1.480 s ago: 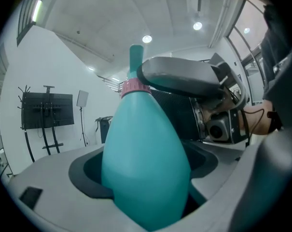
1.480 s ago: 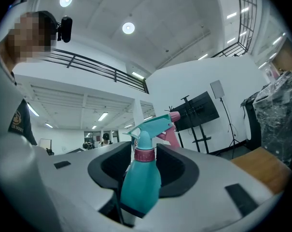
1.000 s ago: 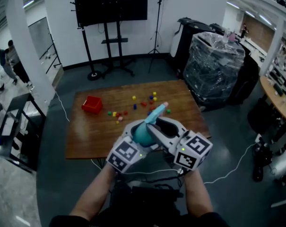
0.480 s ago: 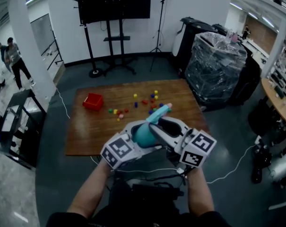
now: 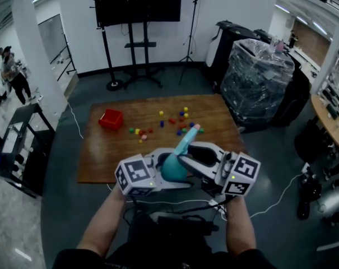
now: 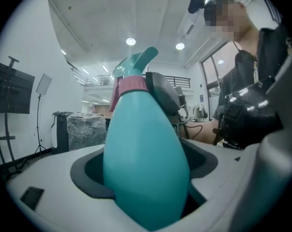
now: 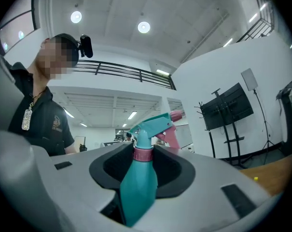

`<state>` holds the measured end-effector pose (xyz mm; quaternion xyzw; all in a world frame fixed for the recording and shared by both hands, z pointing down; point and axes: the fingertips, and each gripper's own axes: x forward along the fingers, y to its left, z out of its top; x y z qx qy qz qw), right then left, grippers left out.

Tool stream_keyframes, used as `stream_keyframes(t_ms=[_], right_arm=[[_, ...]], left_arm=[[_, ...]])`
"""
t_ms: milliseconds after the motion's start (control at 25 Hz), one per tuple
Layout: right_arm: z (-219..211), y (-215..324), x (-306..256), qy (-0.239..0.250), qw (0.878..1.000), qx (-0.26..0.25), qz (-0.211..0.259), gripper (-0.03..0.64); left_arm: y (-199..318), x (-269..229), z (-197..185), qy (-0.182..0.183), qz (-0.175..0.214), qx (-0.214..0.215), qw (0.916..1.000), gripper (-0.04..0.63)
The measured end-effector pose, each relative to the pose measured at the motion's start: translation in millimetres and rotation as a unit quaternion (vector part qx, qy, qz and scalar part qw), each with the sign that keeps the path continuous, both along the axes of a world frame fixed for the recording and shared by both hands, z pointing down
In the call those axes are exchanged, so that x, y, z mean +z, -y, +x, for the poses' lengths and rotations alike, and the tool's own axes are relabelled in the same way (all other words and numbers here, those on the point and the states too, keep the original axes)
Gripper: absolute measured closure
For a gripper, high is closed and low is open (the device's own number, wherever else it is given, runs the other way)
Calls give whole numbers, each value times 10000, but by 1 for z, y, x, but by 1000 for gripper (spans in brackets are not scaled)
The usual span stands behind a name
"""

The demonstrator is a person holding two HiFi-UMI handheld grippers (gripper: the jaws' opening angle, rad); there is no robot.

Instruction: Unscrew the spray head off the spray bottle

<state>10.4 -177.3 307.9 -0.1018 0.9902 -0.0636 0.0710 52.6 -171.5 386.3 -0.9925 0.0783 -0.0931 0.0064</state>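
Note:
I hold a teal spray bottle (image 5: pixel 172 170) close in front of my body, above the table's near edge. My left gripper (image 5: pixel 168 171) is shut on the bottle's wide body (image 6: pixel 145 163), which fills the gap between its jaws. My right gripper (image 5: pixel 183 162) is shut on the spray head (image 7: pixel 152 124) at its pink collar (image 7: pixel 143 153), and both dark pads touch that collar. The head's pink nozzle (image 7: pixel 176 115) points away from me and up. The pink collar (image 6: pixel 132 84) and teal head (image 6: pixel 136 63) also show in the left gripper view, with one right jaw beside them.
A wooden table (image 5: pixel 110 157) lies ahead with a red box (image 5: pixel 111 119) and several small coloured blocks (image 5: pixel 177 122). Beyond it stand a TV on a stand (image 5: pixel 137 4) and a plastic-wrapped pallet (image 5: pixel 256 77). A person (image 5: pixel 12 74) stands at far left.
The left gripper's marker cube has swung left and turned, and the right cube has shifted slightly right. The bottle stays held by both, its head now standing a little more upright.

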Motion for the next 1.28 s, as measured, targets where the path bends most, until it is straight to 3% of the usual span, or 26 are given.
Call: stream_keyframes(t_ms=[120, 200, 440, 560, 760, 1040, 1240, 1280], right_arm=[[1, -3, -1, 100, 9997, -205, -11, 483], [3, -2, 0, 107, 9999, -108, 50, 471], [4, 15, 1, -27, 9969, 764, 169, 442], [5, 19, -1, -16, 9949, 1009, 94, 440], [4, 28, 2, -133, 9881, 1534, -25, 440], [0, 37, 10, -200, 9818, 1868, -284, 440], [-2, 39, 12, -238, 9800, 1954, -283, 442], [-3, 39, 13, -262, 9798, 1963, -282, 467]], left_arm=[[-5, -1, 3, -44, -31, 168, 9998, 166], [-2, -1, 3, -84, -15, 58, 9999, 166], [32, 3, -12, -161, 146, -994, 9948, 166], [47, 3, -23, -238, 168, -1540, 9876, 166], [61, 5, -29, -65, 414, -2198, 9746, 166], [65, 13, -24, 205, 590, -2461, 9672, 167], [64, 15, -23, 285, 611, -2479, 9664, 166], [63, 15, -23, 294, 613, -2467, 9667, 166]])
